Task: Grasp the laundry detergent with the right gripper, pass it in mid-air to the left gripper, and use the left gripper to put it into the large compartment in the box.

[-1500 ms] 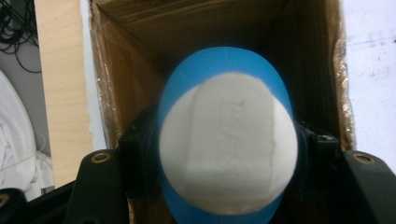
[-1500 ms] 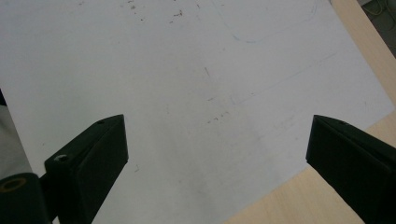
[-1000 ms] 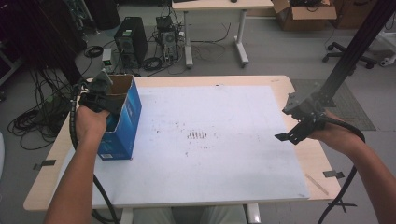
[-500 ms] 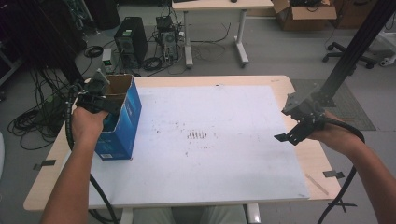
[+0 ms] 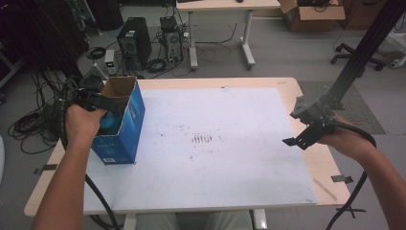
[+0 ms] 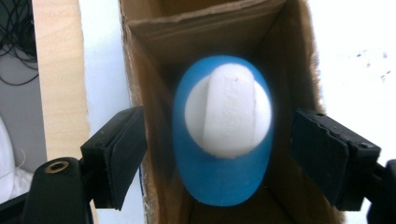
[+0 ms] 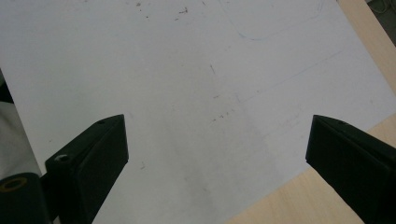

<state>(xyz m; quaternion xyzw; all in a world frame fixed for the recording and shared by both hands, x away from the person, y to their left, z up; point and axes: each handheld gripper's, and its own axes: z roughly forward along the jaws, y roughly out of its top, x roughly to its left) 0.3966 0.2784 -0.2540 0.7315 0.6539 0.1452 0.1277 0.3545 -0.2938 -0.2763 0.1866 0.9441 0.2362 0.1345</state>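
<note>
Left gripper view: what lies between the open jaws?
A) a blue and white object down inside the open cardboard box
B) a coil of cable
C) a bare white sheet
A: the blue and white object sits inside the cardboard box, with the left gripper open around it.

Blue-and-white object (image 6: 223,135) blurred inside the cardboard box (image 6: 275,56), box bottom cut off, object unidentifiable
</note>
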